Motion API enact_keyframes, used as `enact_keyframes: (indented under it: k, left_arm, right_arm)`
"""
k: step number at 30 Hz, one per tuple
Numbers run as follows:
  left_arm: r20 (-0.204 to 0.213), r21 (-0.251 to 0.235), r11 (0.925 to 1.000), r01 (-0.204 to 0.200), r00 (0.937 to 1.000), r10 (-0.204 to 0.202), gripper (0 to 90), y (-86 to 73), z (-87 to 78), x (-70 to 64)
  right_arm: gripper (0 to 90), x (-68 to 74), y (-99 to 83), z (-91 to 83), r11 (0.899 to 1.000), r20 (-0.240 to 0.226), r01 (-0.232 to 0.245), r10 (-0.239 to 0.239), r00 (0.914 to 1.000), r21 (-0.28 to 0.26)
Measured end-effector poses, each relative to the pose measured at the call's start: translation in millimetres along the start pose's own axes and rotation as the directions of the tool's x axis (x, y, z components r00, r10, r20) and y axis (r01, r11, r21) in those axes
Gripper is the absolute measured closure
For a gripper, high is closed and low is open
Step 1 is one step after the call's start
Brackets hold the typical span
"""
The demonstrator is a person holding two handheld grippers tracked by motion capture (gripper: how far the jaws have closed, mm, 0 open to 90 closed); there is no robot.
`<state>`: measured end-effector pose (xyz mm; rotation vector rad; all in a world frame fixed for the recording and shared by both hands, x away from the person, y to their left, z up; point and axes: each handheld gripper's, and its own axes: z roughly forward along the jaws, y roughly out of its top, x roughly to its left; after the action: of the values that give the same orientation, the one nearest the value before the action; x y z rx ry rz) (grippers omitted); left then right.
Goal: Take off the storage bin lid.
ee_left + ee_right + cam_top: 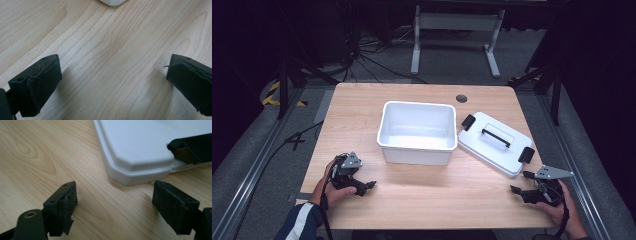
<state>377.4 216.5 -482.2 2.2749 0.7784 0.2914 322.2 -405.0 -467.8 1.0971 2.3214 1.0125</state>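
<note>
A white rectangular bin (417, 131) stands open and empty at the middle of the wooden table (422, 200). Its white lid (495, 142), with a black handle and black clips at both ends, lies flat to the right of it. My left gripper (368, 187) rests low at the front left, open, nothing between its jaws; a corner of the bin (113, 2) shows far ahead. My right gripper (518, 184) sits at the front right, open and empty, just short of the lid's near corner (140, 162), whose black clip (192, 146) shows at right.
A round cable hole (461, 98) sits near the table's far edge. Beyond the table are a white frame leg (416, 45) and cables on the grey floor. Bare wood stretches between the two grippers along the front.
</note>
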Motion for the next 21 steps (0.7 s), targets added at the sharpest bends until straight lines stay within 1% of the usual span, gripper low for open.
enact_keyframes:
  k: [7,21]
  left_arm:
    - [-0.002,0.0,1.0,-0.001,1.0,0.001,0.3,0.0,-0.1,0.2]
    - [-0.003,0.001,1.0,-0.001,1.0,0.001,0.3,0.1,-0.2,0.1]
  right_arm:
    - [16.8,-0.4,0.4,0.5,1.0,0.013,-0.009,0.009,0.9999,0.009]
    - [15.8,-0.1,0.5,0.5,1.0,0.019,-0.016,0.015,0.9997,0.012]
